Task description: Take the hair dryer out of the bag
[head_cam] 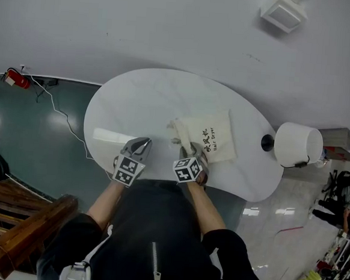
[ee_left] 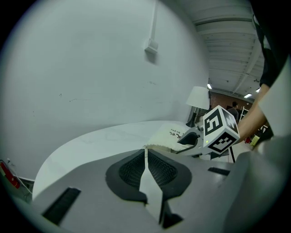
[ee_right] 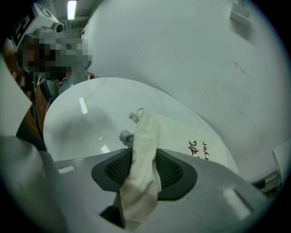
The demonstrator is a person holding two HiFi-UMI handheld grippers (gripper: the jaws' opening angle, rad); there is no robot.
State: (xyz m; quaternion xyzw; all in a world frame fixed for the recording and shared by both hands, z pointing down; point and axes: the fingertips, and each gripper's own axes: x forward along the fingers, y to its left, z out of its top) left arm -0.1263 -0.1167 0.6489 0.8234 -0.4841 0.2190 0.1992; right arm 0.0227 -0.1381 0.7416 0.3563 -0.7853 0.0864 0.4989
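A cream cloth drawstring bag [head_cam: 214, 136] with dark print lies flat on the white oval table [head_cam: 136, 97], right of centre. No hair dryer shows; the bag hides whatever is inside. My right gripper [head_cam: 192, 151] is at the bag's near left end, and in the right gripper view its jaws [ee_right: 143, 166] pinch a bunched fold of the bag [ee_right: 182, 136] beside a grey cord toggle [ee_right: 125, 135]. My left gripper [head_cam: 139, 144] hovers over bare table to the left of the bag, shut and empty [ee_left: 145, 152]. It looks towards the bag [ee_left: 166, 137].
A white-shaded lamp [head_cam: 296, 144] stands at the table's right end. A plain wall rises close behind the table. On the floor are a red fire extinguisher [head_cam: 16, 78] with a cable at the left and a wooden bench [head_cam: 17, 226] at the lower left.
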